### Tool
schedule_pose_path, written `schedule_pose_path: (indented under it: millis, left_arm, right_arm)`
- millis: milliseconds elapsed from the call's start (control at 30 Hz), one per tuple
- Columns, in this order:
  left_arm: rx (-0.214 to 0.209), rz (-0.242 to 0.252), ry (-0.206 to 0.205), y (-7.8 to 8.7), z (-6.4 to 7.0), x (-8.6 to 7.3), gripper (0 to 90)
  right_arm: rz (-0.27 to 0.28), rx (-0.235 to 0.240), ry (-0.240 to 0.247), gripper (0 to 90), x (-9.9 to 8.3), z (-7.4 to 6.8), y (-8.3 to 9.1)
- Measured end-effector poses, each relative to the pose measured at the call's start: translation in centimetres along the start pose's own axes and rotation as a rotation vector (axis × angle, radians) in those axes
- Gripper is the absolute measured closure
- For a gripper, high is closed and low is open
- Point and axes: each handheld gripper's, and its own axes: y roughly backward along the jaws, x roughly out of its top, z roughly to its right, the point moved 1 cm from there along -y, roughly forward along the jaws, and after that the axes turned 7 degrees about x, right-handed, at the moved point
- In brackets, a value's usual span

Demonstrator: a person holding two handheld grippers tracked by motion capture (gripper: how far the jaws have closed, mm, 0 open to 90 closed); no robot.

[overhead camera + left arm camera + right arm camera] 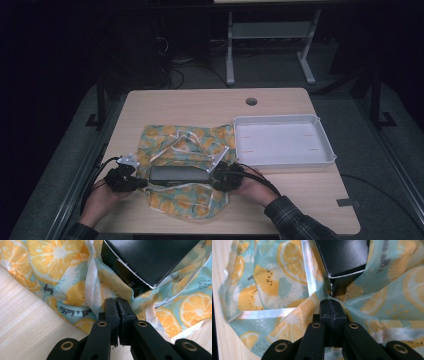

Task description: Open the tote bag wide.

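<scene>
Black and boxy, the case point(179, 174) lies on the lemon-print cloth point(185, 142) at the tabletop's point(200, 102) near edge, its ends partly swallowed by folds. The left tool point(141, 181) has its jaws pressed together on cloth at the case's left end; the right tool point(214, 176) pinches cloth at the right end. Both hands come in low. A white tray point(320, 142) sits right; the room beyond is dark.

Left claw point(116, 300) pinching citrus-print cloth point(72, 282) beside black box point(152, 257).
</scene>
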Motion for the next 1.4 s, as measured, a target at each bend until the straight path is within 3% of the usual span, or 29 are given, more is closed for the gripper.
schedule_pose_path:
  millis: [433,633,933,1067,1400]
  left_arm:
    - [0.003,-0.018,-0.009,-0.3,0.1,0.1,88.3]
    - [-0.006,-0.024,-0.014,-0.3,0.0,0.1,88.3]
    - [-0.017,-0.028,-0.013,-0.3,-0.2,0.1,88.2]
    - [-0.019,-0.024,-0.009,-0.3,-0.1,0.0,88.2]
    - [-0.02,-0.019,-0.003,-0.3,-0.1,0.0,88.2]
  right_arm:
    - [0.021,0.0,0.015,86.0,0.0,-0.3,0.5]
    - [0.075,-0.013,0.019,81.1,0.3,-0.7,2.6]
    - [0.216,-0.033,0.046,75.5,1.8,-1.4,6.5]
    - [0.222,-0.046,0.057,74.5,2.7,-1.1,6.5]
    - [0.183,-0.074,0.076,72.8,5.1,0.7,4.3]
